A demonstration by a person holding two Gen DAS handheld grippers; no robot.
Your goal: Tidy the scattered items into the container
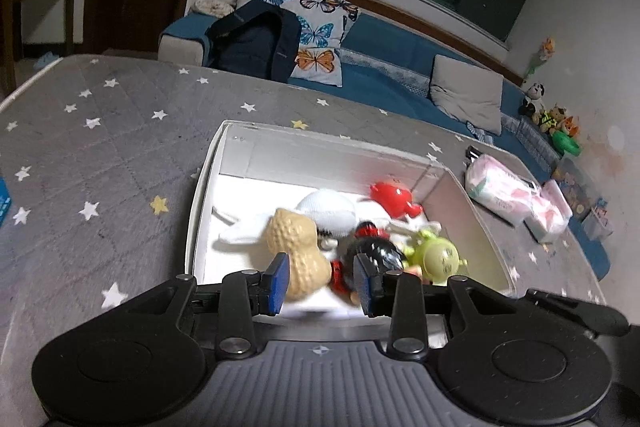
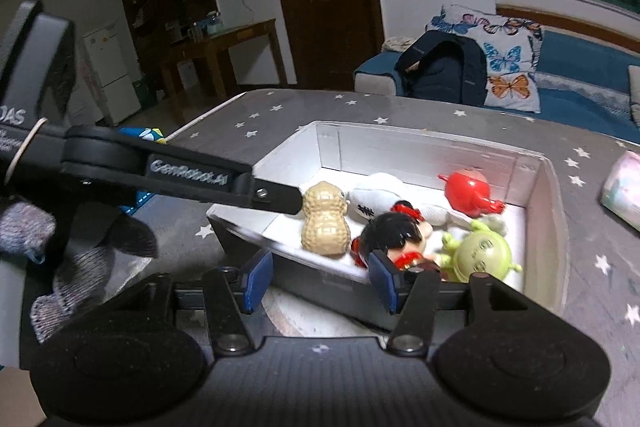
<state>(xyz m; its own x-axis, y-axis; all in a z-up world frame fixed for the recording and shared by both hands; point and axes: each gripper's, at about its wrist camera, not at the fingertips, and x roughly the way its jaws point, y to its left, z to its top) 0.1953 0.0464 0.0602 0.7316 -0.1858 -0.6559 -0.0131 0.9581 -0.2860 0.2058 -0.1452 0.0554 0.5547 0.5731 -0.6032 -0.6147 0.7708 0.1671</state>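
Observation:
A white open box (image 1: 208, 187) (image 2: 400, 151) stands on the grey star-patterned cloth. Inside lie a tan peanut toy (image 1: 298, 251) (image 2: 324, 223), a white plush (image 1: 328, 211) (image 2: 376, 195), a red toy (image 1: 394, 199) (image 2: 468, 193), a black-haired doll (image 1: 372, 251) (image 2: 394, 231) and a green round toy (image 1: 438, 257) (image 2: 480, 251). My left gripper (image 1: 321, 283) hovers open over the box's near end, just above the peanut, and its finger (image 2: 276, 196) also reaches in from the left in the right wrist view. My right gripper (image 2: 320, 281) is open at the box's near wall, holding nothing, with the doll just past its right finger.
A pink-and-white packet (image 1: 516, 197) (image 2: 624, 183) lies on the cloth right of the box. A blue item (image 2: 148, 135) sits at the cloth's left edge. A grey-gloved hand (image 2: 24, 227) holds the left gripper. Beyond the table are a blue sofa (image 1: 400, 47), cushions and a dark bag.

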